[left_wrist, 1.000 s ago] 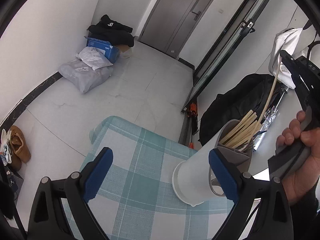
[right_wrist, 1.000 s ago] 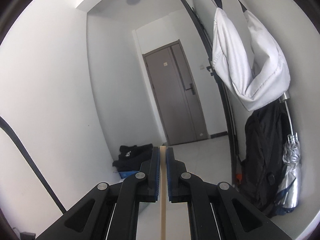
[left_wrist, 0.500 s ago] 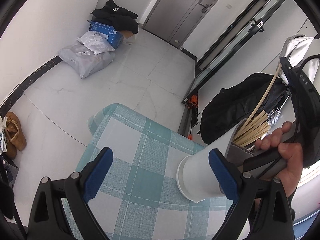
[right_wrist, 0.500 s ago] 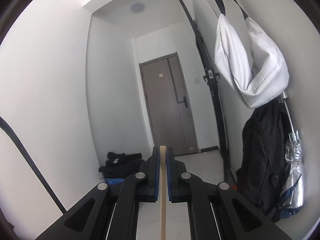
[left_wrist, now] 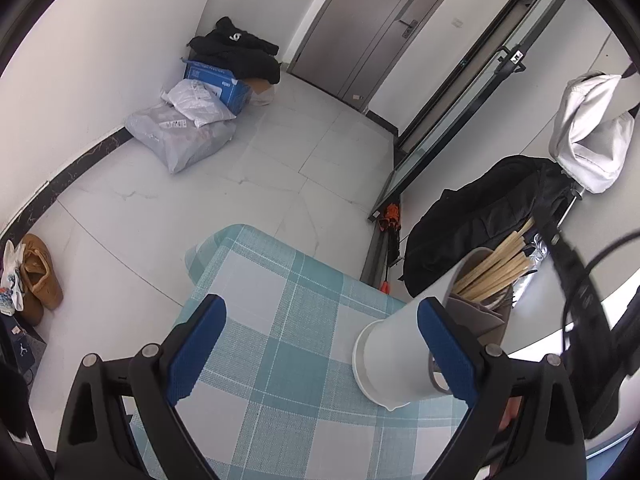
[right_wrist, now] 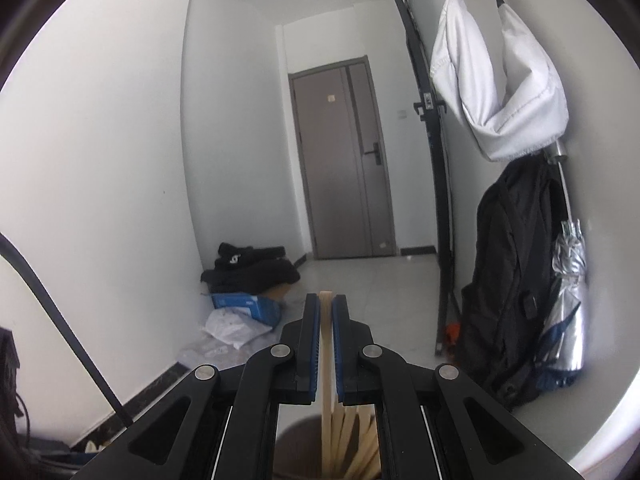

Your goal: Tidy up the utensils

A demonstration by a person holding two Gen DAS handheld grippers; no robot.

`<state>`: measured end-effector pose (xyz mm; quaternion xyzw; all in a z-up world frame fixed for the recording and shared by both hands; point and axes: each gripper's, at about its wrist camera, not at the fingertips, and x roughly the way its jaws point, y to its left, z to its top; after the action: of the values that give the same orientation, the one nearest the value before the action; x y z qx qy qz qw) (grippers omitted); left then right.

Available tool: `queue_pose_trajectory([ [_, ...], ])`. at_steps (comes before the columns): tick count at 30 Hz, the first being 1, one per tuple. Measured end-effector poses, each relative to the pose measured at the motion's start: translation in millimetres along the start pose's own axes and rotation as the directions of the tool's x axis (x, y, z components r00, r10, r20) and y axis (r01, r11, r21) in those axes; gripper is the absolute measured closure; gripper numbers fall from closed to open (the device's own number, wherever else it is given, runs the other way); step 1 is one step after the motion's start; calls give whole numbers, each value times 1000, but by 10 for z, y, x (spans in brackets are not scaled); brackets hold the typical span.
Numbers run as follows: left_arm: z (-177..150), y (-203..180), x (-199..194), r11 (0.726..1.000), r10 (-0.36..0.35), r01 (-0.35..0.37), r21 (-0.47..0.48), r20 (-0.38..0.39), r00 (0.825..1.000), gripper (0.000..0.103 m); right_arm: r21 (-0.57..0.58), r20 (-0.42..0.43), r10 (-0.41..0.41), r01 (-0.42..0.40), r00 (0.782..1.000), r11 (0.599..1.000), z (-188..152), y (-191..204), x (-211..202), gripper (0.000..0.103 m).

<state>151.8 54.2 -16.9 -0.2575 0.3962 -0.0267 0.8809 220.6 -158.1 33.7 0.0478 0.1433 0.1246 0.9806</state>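
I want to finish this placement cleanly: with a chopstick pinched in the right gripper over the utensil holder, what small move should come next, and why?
Probably open the right gripper so the chopstick drops in. Its lower end already sits inside the utensil holder among the other chopsticks, so it likely needs no more lowering. The left gripper hangs open beside the holder.

Bright even daylight, perhaps from the right, soft shadows, strong fisheye bending, dark vignetted corners, sharp focus

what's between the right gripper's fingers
A single wooden chopstick, clamped upright between the blue pads, seen in the right wrist view.
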Motion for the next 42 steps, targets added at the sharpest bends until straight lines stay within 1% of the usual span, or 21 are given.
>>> queue_pose_trajectory([
  [2,-29,-69,-56,1000,-21,21,14,6,1000,8,-7,-51,21,-21,998,1000,-108,7,-66,98],
  [6,-79,-209,-178,998,-15,12,69,45,999,8,-20,-149,33,-36,988,999,-273,4,-206,94],
  [7,-88,-229,-207,997,0,-4,80,60,998,8,-22,-161,24,-27,987,999,-300,-6,-269,84],
  [8,-103,-251,-244,995,20,-28,96,81,997,8,-17,-167,18,-21,986,1000,-316,-35,-350,66],
  [10,-127,-290,-296,991,41,-53,121,98,994,8,10,-164,30,-28,986,1000,-319,-105,-543,46],
  [13,-188,-338,-398,988,47,-64,143,122,991,8,2,-146,26,-26,989,1000,-299,-184,-865,44],
  [15,-248,-377,-479,985,46,-69,161,140,989,8,-15,-137,13,-15,990,1000,-277,-214,-1060,38],
  [17,-309,-428,-531,979,51,-81,187,158,986,8,-22,-120,11,-14,993,1000,-267,-240,-1267,29],
  [18,-343,-452,-557,976,58,-92,200,166,984,8,-20,-110,8,-10,994,1000,-264,-251,-1366,27],
  [19,-371,-481,-570,973,64,-99,211,169,984,8,-17,-102,3,-5,995,1000,-264,-259,-1466,22],
  [20,-397,-503,-586,969,65,-102,224,167,984,8,-13,-96,4,-6,995,1000,-263,-261,-1543,20],
  [22,-465,-548,-635,964,61,-103,245,173,983,8,-12,-91,20,-21,996,1000,-275,-253,-1690,19],
  [25,-560,-588,-742,958,29,-84,273,201,979,8,-22,-85,30,-32,996,999,-329,-230,-1865,12],
  [26,-587,-600,-769,955,26,-86,283,211,977,8,-26,-80,33,-35,996,999,-358,-226,-1920,8],
  [29,-642,-630,-794,944,28,-98,315,222,975,8,-29,-69,28,-30,997,999,-448,-215,-2079,4],
  [34,-719,-662,-825,940,22,-96,329,222,975,8,-25,-56,7,-8,998,1000,-530,-214,-2233,4],
  [37,-772,-695,-863,933,25,-107,343,236,971,8,-36,-54,-10,8,998,999,-550,-209,-2245,3],
  [42,-823,-732,-896,924,17,-112,367,251,968,8,-23,-43,-23,22,999,999,-547,-239,-2286,3],
])
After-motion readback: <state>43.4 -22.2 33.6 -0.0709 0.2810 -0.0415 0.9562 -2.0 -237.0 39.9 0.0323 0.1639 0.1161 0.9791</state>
